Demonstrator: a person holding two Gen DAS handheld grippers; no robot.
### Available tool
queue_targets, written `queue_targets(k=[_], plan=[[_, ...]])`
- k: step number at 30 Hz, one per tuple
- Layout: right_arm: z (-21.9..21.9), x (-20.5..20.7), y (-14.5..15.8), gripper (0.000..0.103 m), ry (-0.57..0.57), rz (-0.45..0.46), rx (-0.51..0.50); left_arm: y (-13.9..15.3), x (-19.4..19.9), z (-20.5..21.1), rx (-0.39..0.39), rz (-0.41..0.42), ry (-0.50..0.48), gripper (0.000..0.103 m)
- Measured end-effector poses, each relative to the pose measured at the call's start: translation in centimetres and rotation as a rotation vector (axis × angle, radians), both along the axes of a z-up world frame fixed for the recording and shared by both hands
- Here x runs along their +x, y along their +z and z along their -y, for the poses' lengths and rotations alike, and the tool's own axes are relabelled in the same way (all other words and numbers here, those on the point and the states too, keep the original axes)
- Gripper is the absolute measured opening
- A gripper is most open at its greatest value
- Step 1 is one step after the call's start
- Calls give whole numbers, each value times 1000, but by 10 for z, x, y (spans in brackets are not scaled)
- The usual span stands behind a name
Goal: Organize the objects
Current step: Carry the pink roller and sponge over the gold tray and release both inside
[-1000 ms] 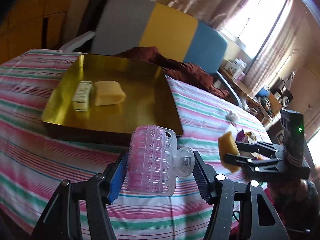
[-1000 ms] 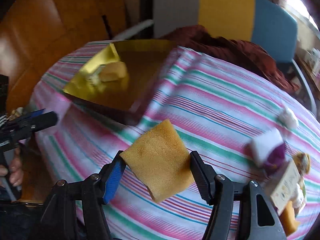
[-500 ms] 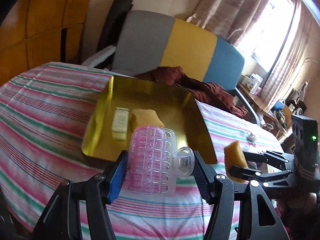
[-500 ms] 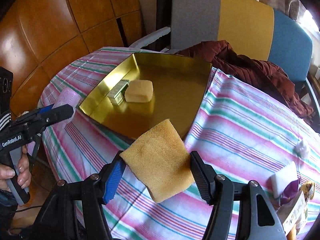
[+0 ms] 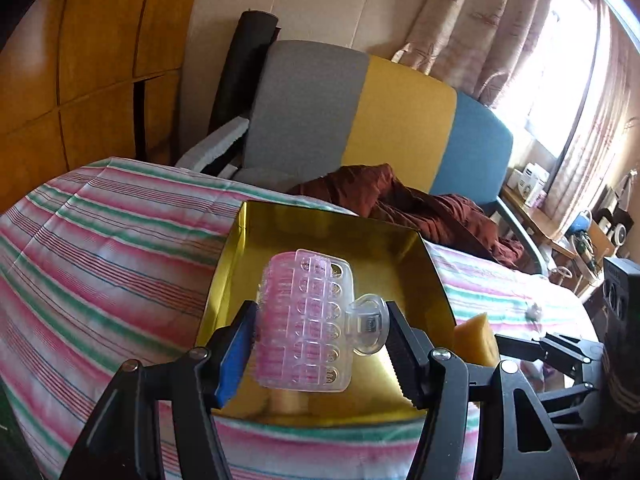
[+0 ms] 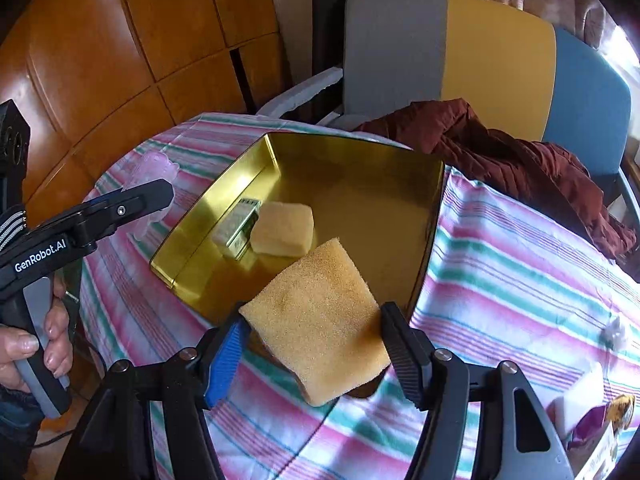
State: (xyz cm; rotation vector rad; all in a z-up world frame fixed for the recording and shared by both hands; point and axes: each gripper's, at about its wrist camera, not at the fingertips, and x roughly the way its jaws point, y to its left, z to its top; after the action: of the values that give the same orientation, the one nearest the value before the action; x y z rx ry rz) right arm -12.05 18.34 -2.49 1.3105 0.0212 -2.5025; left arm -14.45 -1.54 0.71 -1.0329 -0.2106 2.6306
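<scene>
My left gripper (image 5: pixel 320 344) is shut on a clear plastic clip with pink inside (image 5: pixel 308 320), held above the near part of the gold tray (image 5: pixel 360 240). My right gripper (image 6: pixel 312 344) is shut on a yellow sponge (image 6: pixel 316 320) over the tray's near corner (image 6: pixel 360 184). A pale yellow sponge block (image 6: pixel 283 234) and a small green-and-white box (image 6: pixel 236 228) lie side by side in the tray. In the right wrist view the left gripper (image 6: pixel 132 200) reaches in from the left, held by a hand (image 6: pixel 44 344). The left wrist view shows the right gripper's sponge (image 5: pixel 476 338) at the tray's right.
The tray rests on a pink, green and white striped cloth (image 6: pixel 520 264). Behind it stands a grey, yellow and blue chair (image 6: pixel 460 48) with a maroon garment (image 6: pixel 500 152). A white wad (image 6: pixel 616 330), a white block (image 6: pixel 580 396) and a purple packet (image 6: pixel 600 420) lie at the right.
Both grippers have moved toward the tray with their loads. The clip and the sponge now hang over the tray's near part instead of over the striped cloth.
</scene>
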Motion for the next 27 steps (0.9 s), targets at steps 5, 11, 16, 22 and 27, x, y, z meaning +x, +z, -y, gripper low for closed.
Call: queue_targets(k=[5,11,16,22,27], plan=[[3,-11,-7,67,0,6,0,-2,-1,9,-19,-8,39,62],[8,-18,-20,67,5,25,19,-25,-10,23,-63,55,83,63],[15,-20,-32,77,31,55,34,-40,-23,28,-90,103,107,73],[24,-19,-55,82,72,116,24,-47,-19,38,-88,109,156,78],[20,-15,-67,84,83,181,-43,-51,-4,43,-53,124,166,78]])
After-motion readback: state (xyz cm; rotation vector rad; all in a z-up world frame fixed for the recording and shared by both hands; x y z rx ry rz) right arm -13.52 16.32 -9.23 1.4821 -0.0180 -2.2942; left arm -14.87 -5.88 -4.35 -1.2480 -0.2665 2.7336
